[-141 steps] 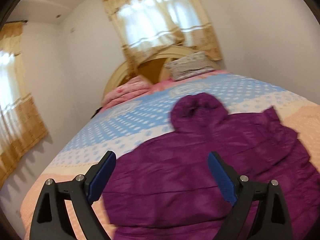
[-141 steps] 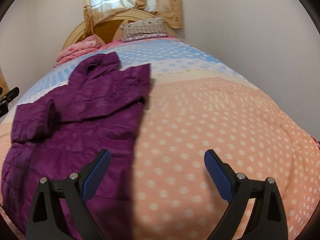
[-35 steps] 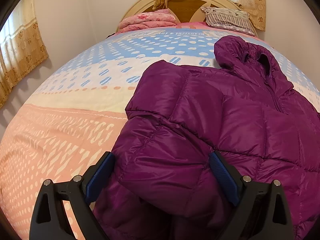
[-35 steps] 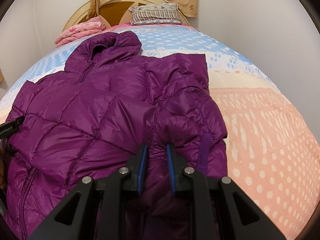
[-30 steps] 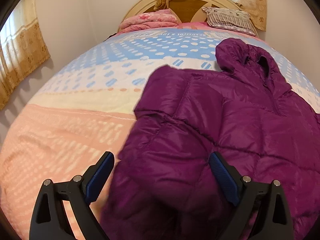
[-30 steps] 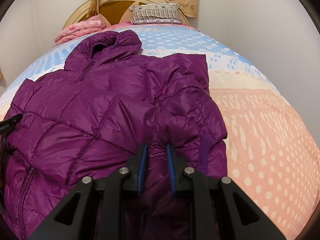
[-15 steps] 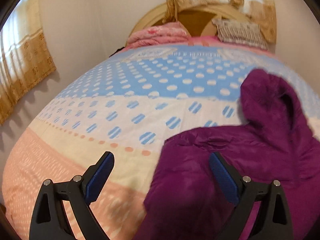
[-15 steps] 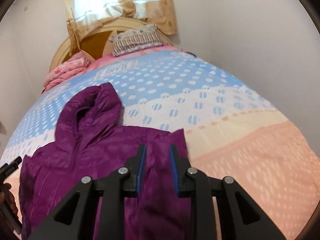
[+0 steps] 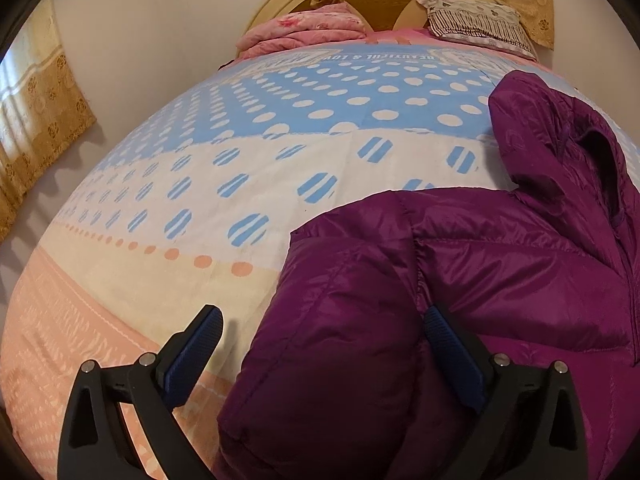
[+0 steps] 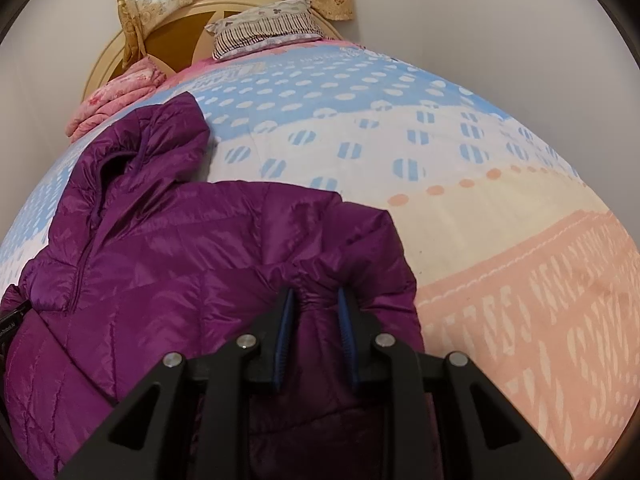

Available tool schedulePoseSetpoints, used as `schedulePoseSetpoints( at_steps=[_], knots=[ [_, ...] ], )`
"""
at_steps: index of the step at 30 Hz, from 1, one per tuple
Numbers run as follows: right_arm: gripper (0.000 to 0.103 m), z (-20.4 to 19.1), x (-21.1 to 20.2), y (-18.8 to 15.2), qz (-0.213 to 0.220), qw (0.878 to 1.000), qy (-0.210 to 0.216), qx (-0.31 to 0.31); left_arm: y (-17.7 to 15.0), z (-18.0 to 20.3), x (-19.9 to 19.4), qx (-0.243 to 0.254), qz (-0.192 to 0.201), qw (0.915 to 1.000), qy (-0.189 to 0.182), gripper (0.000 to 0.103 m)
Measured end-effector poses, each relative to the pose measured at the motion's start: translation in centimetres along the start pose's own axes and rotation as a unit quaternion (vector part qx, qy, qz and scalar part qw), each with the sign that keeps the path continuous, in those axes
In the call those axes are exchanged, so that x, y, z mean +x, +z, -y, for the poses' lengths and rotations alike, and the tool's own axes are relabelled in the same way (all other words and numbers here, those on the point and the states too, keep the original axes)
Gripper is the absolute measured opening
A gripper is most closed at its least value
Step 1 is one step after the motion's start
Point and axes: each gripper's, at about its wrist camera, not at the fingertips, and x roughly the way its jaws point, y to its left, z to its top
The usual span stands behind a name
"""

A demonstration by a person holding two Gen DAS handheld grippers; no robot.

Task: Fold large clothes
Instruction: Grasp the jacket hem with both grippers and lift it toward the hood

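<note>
1. Because your right gripper sits lowest and nearest in its view, start there: its jaws are drawn close and pinch a gathered, elastic-looking fold of the purple hooded down jacket, probably a sleeve cuff, bunched between the blue pads.

2. Your left gripper stands wide apart and clamps nothing. The jacket's left edge bulges up between its fingers; the right pad appears to rest against the fabric, the left pad hangs over bare bedspread.

3. Where the jacket lies: front up on the bedspread, zip running toward the hood. Its long axis points away from you, toward the headboard. The body spreads leftward from the right gripper and rightward from the left one, so it lies between your two hands.

4. Judgement: the right hand holds the only grip, so it is the one placed to carry its fold inward across the body, toward the zip line. The left hand is nearer the opposite edge and free to take that side.

5. Risk: slick, puffy fabric may slide out of a pinch on a small fold.

6. Farther off: a folded pink quilt and a striped pillow at the head, curtains beyond, well apart from the jacket.
</note>
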Motion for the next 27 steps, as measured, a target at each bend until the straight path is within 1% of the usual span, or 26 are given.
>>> schedulePoseSetpoints(
  at_steps=[10, 17, 19, 21, 22, 23, 24, 25, 26, 27],
  knots=[
    [0.025, -0.4, 0.5, 0.1, 0.002, 1.000, -0.013, -0.009, -0.2, -0.2, 0.1, -0.010, -0.005, 0.9999, -0.009, 0.102],
    [0.025, -0.5, 0.6, 0.2, 0.002, 1.000, -0.021, -0.015, -0.2, -1.5, 0.7, -0.048, -0.027, 0.9971, -0.052, 0.102],
    [0.025, -0.7, 0.6, 0.2, 0.000, 1.000, -0.025, -0.017, -0.1, -1.7, 0.6, -0.047, -0.034, 0.9967, -0.058, 0.102],
    [0.027, -1.1, 0.6, 0.6, -0.014, 0.999, -0.028, -0.032, 0.2, -1.9, 0.0, -0.031, -0.045, 0.9968, -0.059, 0.102],
    [0.031, -1.1, 0.5, 1.0, -0.025, 0.999, -0.023, -0.040, 0.7, -2.1, -0.5, -0.025, -0.049, 0.9964, -0.065, 0.102],
    [0.043, -1.1, 0.2, 1.7, -0.042, 0.998, -0.003, -0.047, 1.5, -2.3, -1.4, -0.025, -0.042, 0.9960, -0.075, 0.102],
    [0.051, -1.0, 0.0, 2.2, -0.046, 0.998, 0.013, -0.046, 2.5, -2.5, -2.3, -0.027, -0.026, 0.9957, -0.085, 0.102],
    [0.064, -0.9, -0.5, 3.0, -0.041, 0.998, 0.027, -0.042, 3.2, -2.4, -2.8, -0.027, -0.014, 0.9953, -0.092, 0.102],
    [0.072, -1.0, -1.0, 4.0, -0.030, 0.998, 0.032, -0.040, 4.7, -1.9, -3.7, -0.022, 0.007, 0.9943, -0.104, 0.102],
    [0.073, -1.3, -1.3, 5.0, -0.018, 0.999, 0.032, -0.040, 5.8, -1.4, -4.2, -0.016, 0.019, 0.9937, -0.110, 0.102]
  ],
)
